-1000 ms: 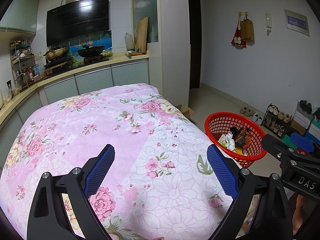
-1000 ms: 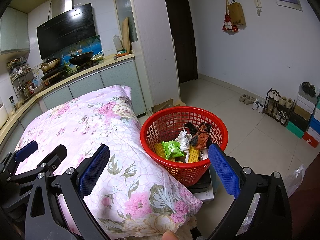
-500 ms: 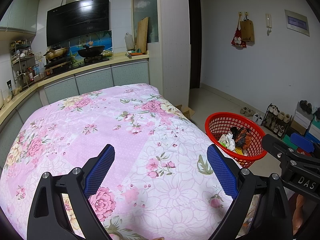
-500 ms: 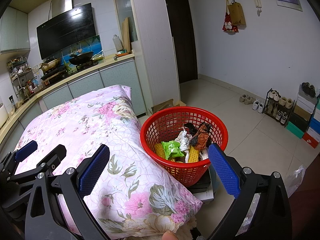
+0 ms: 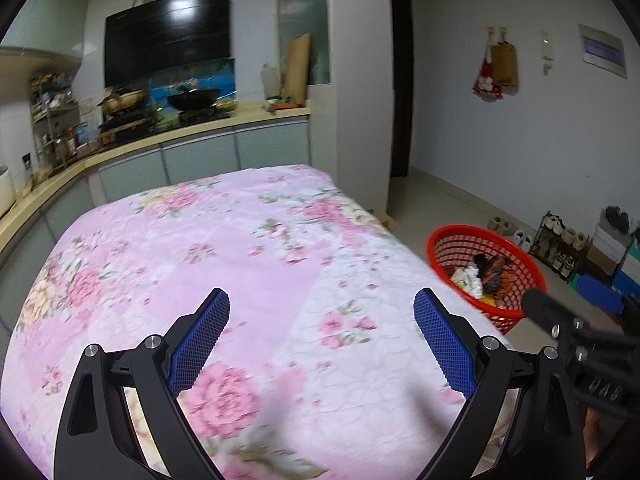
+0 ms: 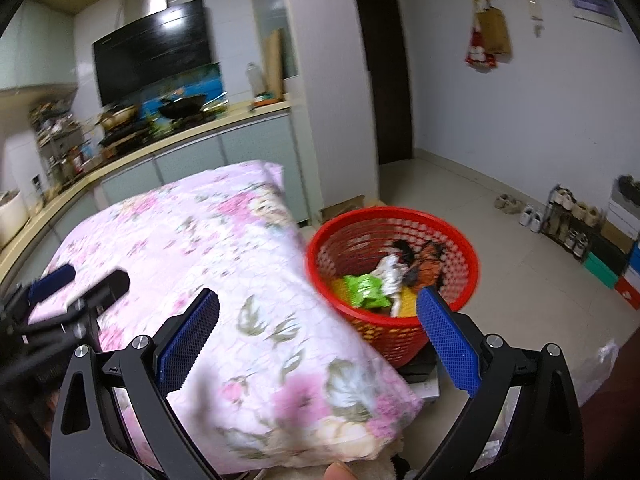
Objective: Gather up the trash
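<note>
A pink floral quilt (image 5: 224,264) fills the near left. At its right edge a red basket (image 6: 394,330) holds crumpled wrappers (image 6: 366,290), likely light and crushable. The left gripper (image 5: 322,334) and right gripper (image 6: 318,330) hang spread wide, empty.

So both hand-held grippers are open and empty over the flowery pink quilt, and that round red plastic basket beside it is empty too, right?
Not quite. The round red plastic basket is not empty: the right wrist view shows a crumpled green wrapper, white paper and dark scraps in it. The rest holds: the left hand-held gripper and right hand-held gripper are open and empty over the flowery pink quilt.
</note>
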`<state>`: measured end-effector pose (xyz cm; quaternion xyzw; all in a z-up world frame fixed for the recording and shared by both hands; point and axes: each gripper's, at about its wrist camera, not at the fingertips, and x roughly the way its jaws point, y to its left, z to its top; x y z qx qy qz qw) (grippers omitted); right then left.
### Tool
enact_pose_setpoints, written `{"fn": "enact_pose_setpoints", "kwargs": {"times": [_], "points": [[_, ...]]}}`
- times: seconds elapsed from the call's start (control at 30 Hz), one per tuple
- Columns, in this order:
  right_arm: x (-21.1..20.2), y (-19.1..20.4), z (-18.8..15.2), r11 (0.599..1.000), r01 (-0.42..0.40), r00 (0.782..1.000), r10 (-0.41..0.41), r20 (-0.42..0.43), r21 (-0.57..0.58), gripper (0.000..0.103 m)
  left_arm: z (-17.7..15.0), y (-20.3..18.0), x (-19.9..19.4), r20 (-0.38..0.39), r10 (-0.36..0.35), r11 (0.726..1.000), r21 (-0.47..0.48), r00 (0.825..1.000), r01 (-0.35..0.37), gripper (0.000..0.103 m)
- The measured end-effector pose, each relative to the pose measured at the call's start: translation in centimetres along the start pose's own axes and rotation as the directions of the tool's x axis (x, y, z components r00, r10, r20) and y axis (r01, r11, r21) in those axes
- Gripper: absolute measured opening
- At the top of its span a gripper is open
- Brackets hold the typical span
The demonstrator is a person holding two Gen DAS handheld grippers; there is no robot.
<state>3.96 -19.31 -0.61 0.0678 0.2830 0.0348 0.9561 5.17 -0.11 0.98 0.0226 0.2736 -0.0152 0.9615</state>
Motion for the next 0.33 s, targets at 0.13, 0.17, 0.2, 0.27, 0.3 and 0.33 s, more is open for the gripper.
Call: {"fn": "enact_pose_setpoints", "kwargs": {"times": [0.13, 0.17, 0.2, 0.27, 0.3, 0.33], "points": [[0.2, 2.4, -1.3, 0.995, -0.080, 0.997, 0.079, -0.020, -0.057, 0.096, -0.4, 3.2, -0.9, -0.008, 0.065, 0.997, -0.034, 0.998, -0.066, 0.090], [0.1, 3.4, -1.9, 0.990, -0.109, 0.994, 0.108, -0.020, -0.086, 0.096, -0.6, 3.8, -1.1, -0.011, 0.081, 0.996, -0.038, 0.997, -0.081, 0.090], [0.0, 4.3, -2.3, 0.986, -0.129, 0.992, 0.128, -0.018, -0.109, 0.096, -0.8, 4.7, -1.4, -0.013, 0.104, 0.994, -0.041, 0.995, -0.104, 0.090], [-0.2, 6.2, -3.6, 0.970, -0.176, 0.984, 0.178, -0.005, -0.168, 0.096, -1.1, 6.0, -1.7, -0.012, 0.131, 0.991, -0.038, 0.991, -0.131, 0.090], [-0.2, 7.2, -4.3, 0.962, -0.188, 0.981, 0.193, 0.006, -0.198, 0.096, -1.4, 6.7, -1.8, -0.016, 0.147, 0.989, -0.028, 0.989, -0.147, 0.090], [-0.3, 8.1, -5.0, 0.953, -0.199, 0.978, 0.208, 0.016, -0.230, 0.096, -1.7, 7.1, -1.9, -0.019, 0.159, 0.987, -0.019, 0.987, -0.159, 0.090]]}}
